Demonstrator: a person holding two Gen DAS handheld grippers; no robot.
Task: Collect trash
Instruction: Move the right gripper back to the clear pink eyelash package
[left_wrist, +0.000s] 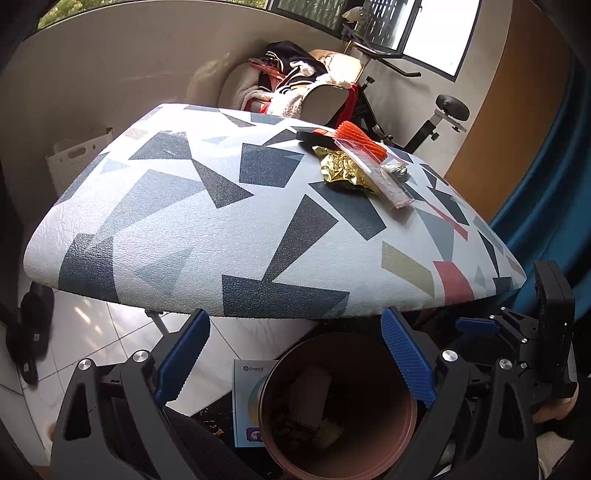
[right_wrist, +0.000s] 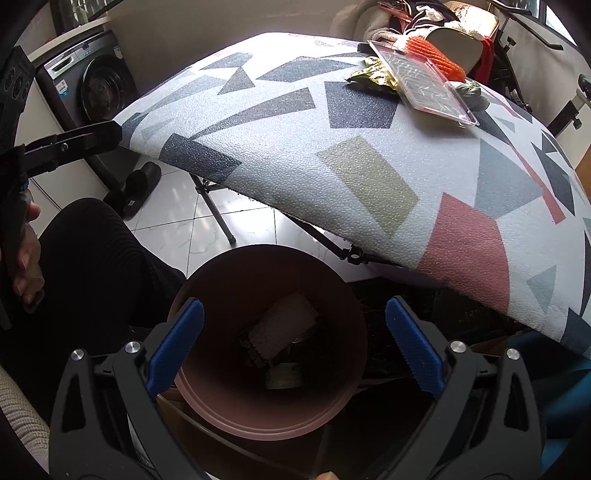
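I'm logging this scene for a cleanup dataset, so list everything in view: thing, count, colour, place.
table: 1, white with grey, pink and olive shapes, centre
gold wrapper: 1, gold, far side of table
clear plastic case: 1, transparent, over the wrapper
orange brush: 1, orange, by the case
crumpled wad: 1, grey-green, beside the case
trash bin: 1, pinkish-brown, on the floor below the table edge, scraps inside
washing machine: 1, dark grey, left
exercise bike: 1, black, behind the table
left gripper: fingers blue, open, above the bin
right gripper: fingers blue, open, above the bin
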